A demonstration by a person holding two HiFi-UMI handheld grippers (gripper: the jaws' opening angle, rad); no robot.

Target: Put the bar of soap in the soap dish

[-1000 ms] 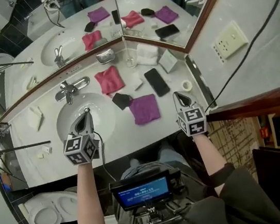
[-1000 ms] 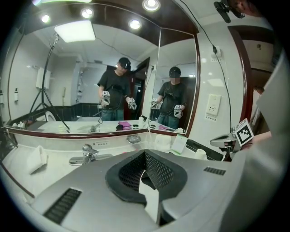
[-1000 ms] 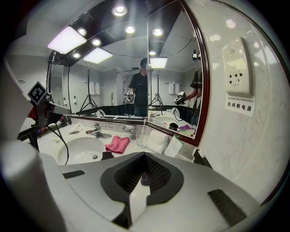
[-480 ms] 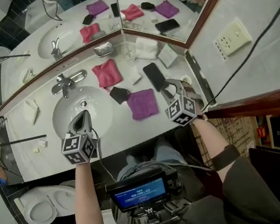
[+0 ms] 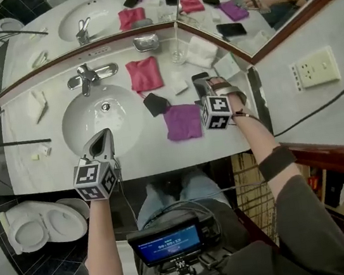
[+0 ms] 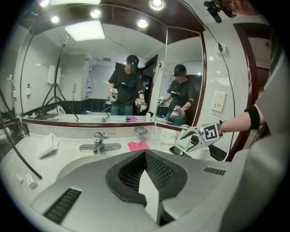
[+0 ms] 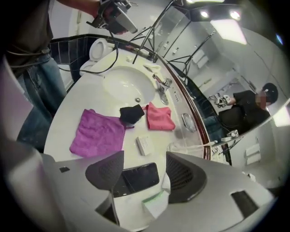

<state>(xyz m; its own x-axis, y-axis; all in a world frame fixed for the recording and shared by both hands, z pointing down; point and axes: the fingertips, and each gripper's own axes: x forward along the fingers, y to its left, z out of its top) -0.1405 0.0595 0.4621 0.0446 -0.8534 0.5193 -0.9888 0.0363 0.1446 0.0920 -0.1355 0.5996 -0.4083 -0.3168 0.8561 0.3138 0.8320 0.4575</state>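
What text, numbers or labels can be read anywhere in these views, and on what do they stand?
No text is legible in any view.
Blue screen at the person's chest: white digits, too blurred to read.
Cubes on the left gripper and right gripper: black-and-white square codes, no words.
Bar of soap: no print can be made out.
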